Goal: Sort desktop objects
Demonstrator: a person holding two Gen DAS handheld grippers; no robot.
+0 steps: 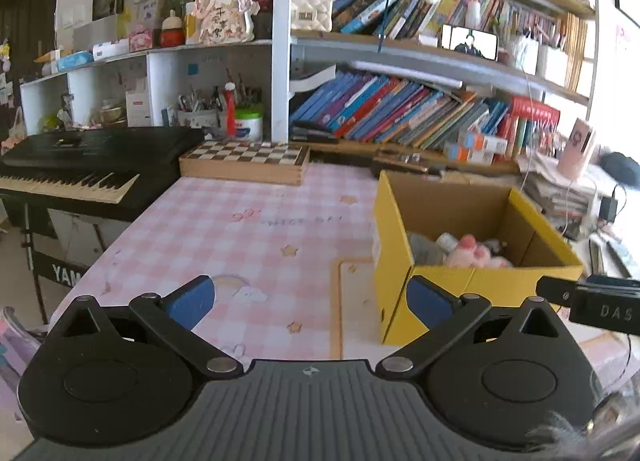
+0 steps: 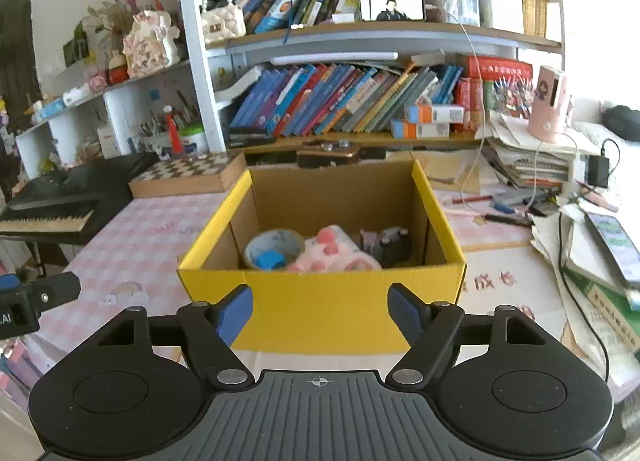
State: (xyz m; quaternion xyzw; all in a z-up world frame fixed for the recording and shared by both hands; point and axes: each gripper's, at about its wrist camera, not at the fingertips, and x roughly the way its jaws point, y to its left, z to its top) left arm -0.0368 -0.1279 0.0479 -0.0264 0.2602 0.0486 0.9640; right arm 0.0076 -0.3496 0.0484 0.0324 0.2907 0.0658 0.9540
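Observation:
A yellow cardboard box [image 2: 320,301] stands on the pink checked tablecloth [image 1: 224,237]; it also shows in the left wrist view [image 1: 472,285]. Inside lie a roll of tape [image 2: 274,247], a pink-and-white plush [image 2: 334,255] and a dark grey item [image 2: 394,245]. My right gripper [image 2: 322,315] is open and empty, just in front of the box's near wall. My left gripper [image 1: 310,299] is open and empty, over the cloth to the left of the box. Each gripper shows at the edge of the other's view.
A chessboard box [image 1: 244,161] and a black keyboard [image 1: 80,169] sit at the back left. Bookshelves [image 2: 360,101] stand behind. Papers, pens, cables, a phone [image 2: 612,245] and a pink cup [image 2: 550,105] crowd the right side.

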